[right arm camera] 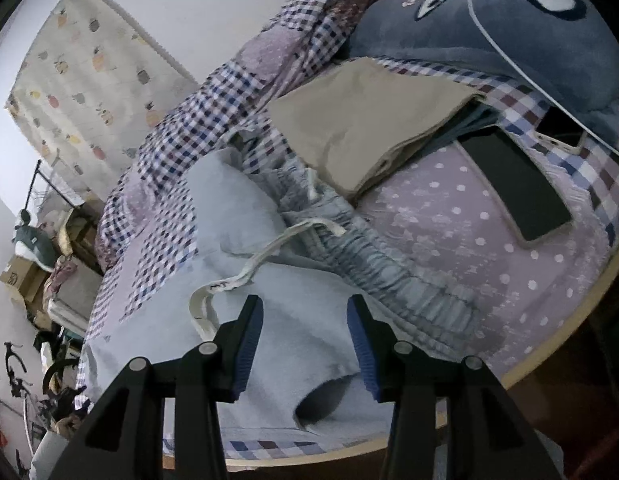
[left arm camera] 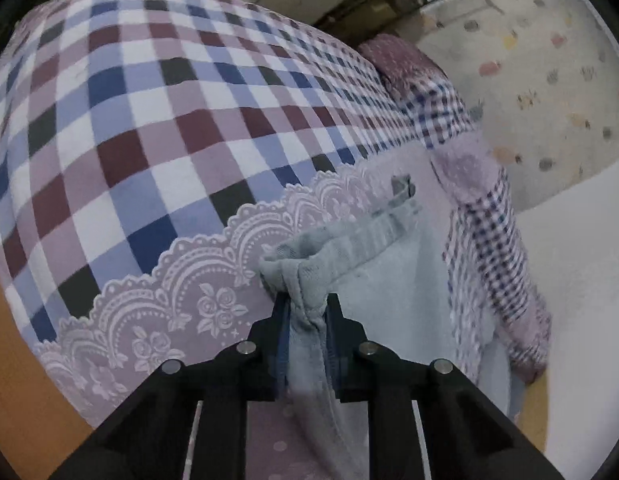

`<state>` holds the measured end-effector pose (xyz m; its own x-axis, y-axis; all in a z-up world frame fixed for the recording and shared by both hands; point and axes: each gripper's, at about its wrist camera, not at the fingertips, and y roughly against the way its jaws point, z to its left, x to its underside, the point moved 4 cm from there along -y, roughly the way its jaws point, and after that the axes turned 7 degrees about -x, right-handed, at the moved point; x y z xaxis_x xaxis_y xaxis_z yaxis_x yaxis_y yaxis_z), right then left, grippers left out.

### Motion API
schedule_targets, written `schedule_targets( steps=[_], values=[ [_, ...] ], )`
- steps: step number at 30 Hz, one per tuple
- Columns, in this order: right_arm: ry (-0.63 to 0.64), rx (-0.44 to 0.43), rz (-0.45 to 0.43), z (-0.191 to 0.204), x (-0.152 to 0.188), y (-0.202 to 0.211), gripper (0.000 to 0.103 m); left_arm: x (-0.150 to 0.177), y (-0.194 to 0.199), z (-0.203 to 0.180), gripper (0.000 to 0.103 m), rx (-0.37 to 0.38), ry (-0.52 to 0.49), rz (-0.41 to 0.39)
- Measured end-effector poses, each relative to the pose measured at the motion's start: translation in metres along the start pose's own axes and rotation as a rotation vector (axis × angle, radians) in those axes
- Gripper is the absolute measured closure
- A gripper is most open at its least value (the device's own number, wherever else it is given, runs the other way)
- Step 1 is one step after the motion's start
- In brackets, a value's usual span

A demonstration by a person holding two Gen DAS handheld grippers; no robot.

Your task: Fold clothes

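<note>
Left wrist view: the left hand-held gripper (left arm camera: pixel 305 308) stood at the lower centre of the frame, its jaws drawn nearly together on a bunched fold of the light blue garment (left arm camera: pixel 385 280). The fabric was pinched between the blue pads and rose above the fingertips as a gathered ridge, with a ribbed band running toward the upper right. The rest of the garment lay flat to the right of the fingers. It rested on a mauve bedcover with a white lace print (left arm camera: pixel 181 300), which overlapped a checked sheet (left arm camera: pixel 149 112) filling the upper left of the frame. A small-checked quilt (left arm camera: pixel 485 216) hung along the right side.

Right wrist view: the right hand-held gripper (right arm camera: pixel 305 336) was at the lower centre, its jaws standing about half open with nothing gripped. The pads were apart and the light blue garment lay beneath and between them; whether the tips touched the cloth could not be told. The elastic waistband (right arm camera: pixel 389 272) ran diagonally just above the right finger, and a white drawstring (right arm camera: pixel 237 276) looped above the left finger. A folded beige garment (right arm camera: pixel 365 120) lay in the upper centre, beside a dark phone (right arm camera: pixel 513 188) on the dotted mauve cover at right. A grey-blue plush cushion (right arm camera: pixel 509 24) occupied the upper right.
</note>
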<state>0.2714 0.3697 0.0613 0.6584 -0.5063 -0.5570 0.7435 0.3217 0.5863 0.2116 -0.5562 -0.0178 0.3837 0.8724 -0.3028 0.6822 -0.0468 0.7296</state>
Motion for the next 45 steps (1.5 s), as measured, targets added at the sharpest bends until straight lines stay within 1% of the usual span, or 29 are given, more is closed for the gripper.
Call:
schedule_targets(
  steps=[3,5,9,11,14,17,22,24,26,27,28,29,30,31,32,34,36,38,40,42,45],
  values=[
    [-0.027,0.044,-0.012,-0.014,-0.003,0.007,0.055,0.000,0.009,-0.001,0.093,0.007,-0.015,-0.037],
    [-0.051,0.069,-0.025,-0.024,-0.006,0.014,0.055,-0.002,0.020,0.002,0.096,0.029,0.007,-0.073],
    [-0.091,0.084,-0.066,-0.041,-0.014,0.033,0.055,-0.003,0.053,0.007,0.098,0.071,0.037,-0.158],
    [-0.097,0.086,-0.086,-0.045,-0.016,0.043,0.055,0.001,0.063,0.011,0.098,0.064,0.038,-0.185],
    [-0.105,0.081,-0.096,-0.049,-0.017,0.049,0.055,0.004,0.051,0.030,0.098,0.000,0.067,-0.158],
    [-0.122,0.065,-0.089,-0.054,-0.015,0.046,0.055,0.008,0.033,0.046,0.098,-0.039,0.103,-0.133],
    [-0.114,0.035,-0.065,-0.052,-0.008,0.039,0.055,0.011,0.023,0.057,0.095,-0.011,0.147,-0.114],
    [-0.106,0.024,-0.062,-0.051,-0.006,0.037,0.055,0.010,0.021,0.056,0.094,-0.004,0.144,-0.098],
    [-0.108,0.007,-0.064,-0.052,-0.003,0.034,0.055,0.008,0.028,0.052,0.091,0.002,0.120,-0.095],
    [-0.109,0.001,-0.064,-0.052,-0.001,0.033,0.055,0.005,0.035,0.049,0.086,0.002,0.108,-0.109],
    [-0.111,-0.002,-0.062,-0.053,0.000,0.031,0.055,0.001,0.040,0.045,0.074,0.003,0.098,-0.125],
    [-0.111,-0.003,-0.058,-0.053,0.002,0.028,0.055,-0.003,0.046,0.041,0.066,0.007,0.089,-0.145],
    [-0.111,-0.006,-0.055,-0.053,0.002,0.026,0.055,-0.005,0.058,0.037,0.050,0.025,0.081,-0.175],
    [-0.111,-0.014,-0.054,-0.052,0.003,0.025,0.055,-0.007,0.071,0.029,0.041,0.058,0.072,-0.214],
    [-0.109,-0.021,-0.055,-0.052,0.002,0.024,0.055,-0.009,0.081,0.020,0.037,0.091,0.060,-0.241],
    [-0.098,-0.032,-0.065,-0.048,0.001,0.022,0.055,-0.011,0.100,0.001,0.022,0.155,0.034,-0.294],
    [-0.086,-0.036,-0.064,-0.044,0.001,0.019,0.055,-0.006,0.116,-0.030,0.020,0.226,-0.009,-0.329],
    [-0.071,-0.033,-0.058,-0.041,0.001,0.015,0.055,0.001,0.121,-0.060,0.018,0.288,-0.047,-0.333],
    [-0.054,-0.030,-0.052,-0.037,0.001,0.010,0.055,0.016,0.123,-0.096,0.016,0.362,-0.092,-0.327],
    [-0.037,-0.030,-0.047,-0.032,0.000,0.006,0.055,0.035,0.118,-0.134,0.015,0.430,-0.137,-0.308],
    [-0.023,-0.038,-0.043,-0.028,0.000,0.000,0.055,0.073,0.101,-0.194,0.015,0.521,-0.213,-0.245]
  ],
)
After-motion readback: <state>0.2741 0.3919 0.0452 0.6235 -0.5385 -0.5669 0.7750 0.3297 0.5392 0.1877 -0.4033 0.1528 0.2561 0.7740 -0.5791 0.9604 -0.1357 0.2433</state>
